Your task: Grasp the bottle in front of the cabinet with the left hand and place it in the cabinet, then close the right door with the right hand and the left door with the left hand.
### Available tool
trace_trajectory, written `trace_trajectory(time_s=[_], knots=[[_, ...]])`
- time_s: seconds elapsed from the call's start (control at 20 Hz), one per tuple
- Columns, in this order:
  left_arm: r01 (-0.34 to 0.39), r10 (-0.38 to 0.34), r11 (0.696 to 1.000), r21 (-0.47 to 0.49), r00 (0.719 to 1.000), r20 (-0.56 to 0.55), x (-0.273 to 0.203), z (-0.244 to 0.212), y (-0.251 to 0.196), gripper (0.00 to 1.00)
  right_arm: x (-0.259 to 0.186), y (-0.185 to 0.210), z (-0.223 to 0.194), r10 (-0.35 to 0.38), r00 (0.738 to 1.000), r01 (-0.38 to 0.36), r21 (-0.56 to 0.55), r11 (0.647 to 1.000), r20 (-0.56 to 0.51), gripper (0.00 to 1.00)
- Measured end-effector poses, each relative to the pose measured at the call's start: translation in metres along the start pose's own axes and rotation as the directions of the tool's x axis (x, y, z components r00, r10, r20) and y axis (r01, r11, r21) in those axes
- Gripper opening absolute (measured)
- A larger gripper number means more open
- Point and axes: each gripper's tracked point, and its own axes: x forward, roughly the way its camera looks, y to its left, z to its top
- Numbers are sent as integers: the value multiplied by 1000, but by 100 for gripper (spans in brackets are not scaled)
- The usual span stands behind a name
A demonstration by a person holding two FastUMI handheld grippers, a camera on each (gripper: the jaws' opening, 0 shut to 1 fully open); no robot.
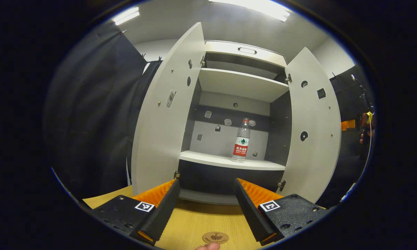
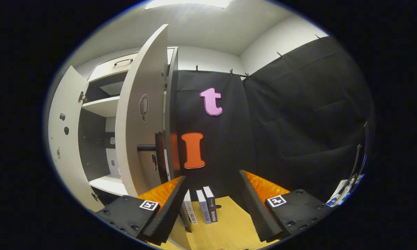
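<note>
Nearest to me in the left gripper view are the fingers of my left gripper [image 1: 206, 211], spread wide apart with nothing between them, hanging over the wooden table [image 1: 194, 222]. Just below them on the table sits a small round wooden coaster [image 1: 215, 237], and a fingertip [image 1: 208, 247] pokes in at the very bottom edge. Beyond the fingers stands the cabinet [image 1: 236, 83] with both doors swung open: the left door [image 1: 166, 114] and the right door [image 1: 314, 128] flare out to either side. I can see the bottle [image 1: 241, 140] standing upright on the middle shelf [image 1: 229, 161], toward the right half of it, well apart from my fingers. It is clear with a red label. Another shelf sits above it, and a drawer with a handle [image 1: 247, 50] tops the cabinet. At the far right edge I make out a hand [image 1: 364, 135] holding something, too small to tell more.

In the right gripper view my right gripper [image 2: 211, 208] is also released, fingers wide apart and gripping nothing. It faces the outer side of the right door [image 2: 140, 114], which stands open edge-on at the left, with a dark handle [image 2: 151, 147] sticking out. Between the fingers, on the table [image 2: 229, 225], stand a few books [image 2: 203, 208] upright against the black curtain [image 2: 298, 121]
</note>
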Motion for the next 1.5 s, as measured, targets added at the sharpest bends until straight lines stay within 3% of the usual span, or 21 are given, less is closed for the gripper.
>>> trace_trajectory(time_s=[0.2, 0.35, 0.7, 1.25, 1.5], knots=[[23, -24, 999, -40, 1000, -6, 5, -2, -11, 95, -3, 12, -1, 14, 1000, -14, 22, 1000, 3, 100], [59, -60, 998, -35, 998, -8, 6, -3, -20, 95, -7, 28, -2, 40, 999, -40, 18, 999, 8, 97], [81, -81, 996, -26, 996, 22, 7, 9, -17, 94, -16, 83, -3, 122, 993, -122, -7, 992, -3, 97], [2, -1, 1000, -19, 998, 57, -1, 29, 18, 94, -10, 173, -6, 270, 963, -270, -2, 963, 10, 97], [-31, 34, 998, -46, 998, 53, -4, 34, 34, 94, -3, 217, -20, 358, 933, -358, 17, 934, -31, 97]])
